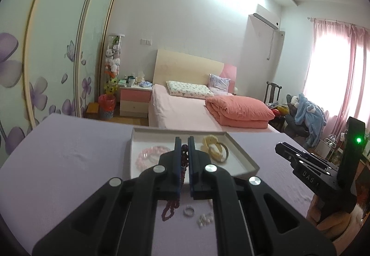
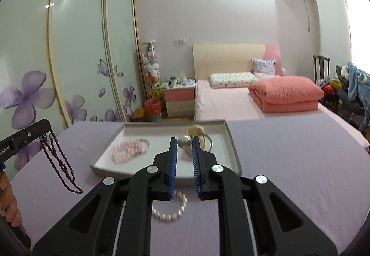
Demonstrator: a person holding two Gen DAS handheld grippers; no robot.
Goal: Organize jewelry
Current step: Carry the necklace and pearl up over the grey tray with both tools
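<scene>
Left hand-held gripper [image 1: 184, 142] pinches the dark red bead necklace [image 2: 60, 164], which dangles above the purple counter [image 1: 69, 152], presumably in transit to the white tray [image 2: 231, 138]. Right hand-held gripper [image 2: 185, 141] clamps a large pearl bead [image 2: 184, 141] over the tray. Tray holds a pink bead bracelet [image 2: 126, 150], a bangle [image 1: 219, 152] and a yellow piece [image 1: 209, 140]; a pearl bracelet [image 2: 172, 211] and a ring [image 1: 189, 211] lie outside on the counter.

On the lavender-clothed worktop [image 2: 289, 152] the shallow white rectangular tray [image 2: 232, 147] holds the pink bead bracelet [image 2: 127, 150] at its left and the gold metal bangle [image 2: 209, 140] at its right, while the white pearl bracelet [image 2: 172, 209] lies before the tray, and the pink-sheeted bed [image 2: 222, 101] stands behind.
</scene>
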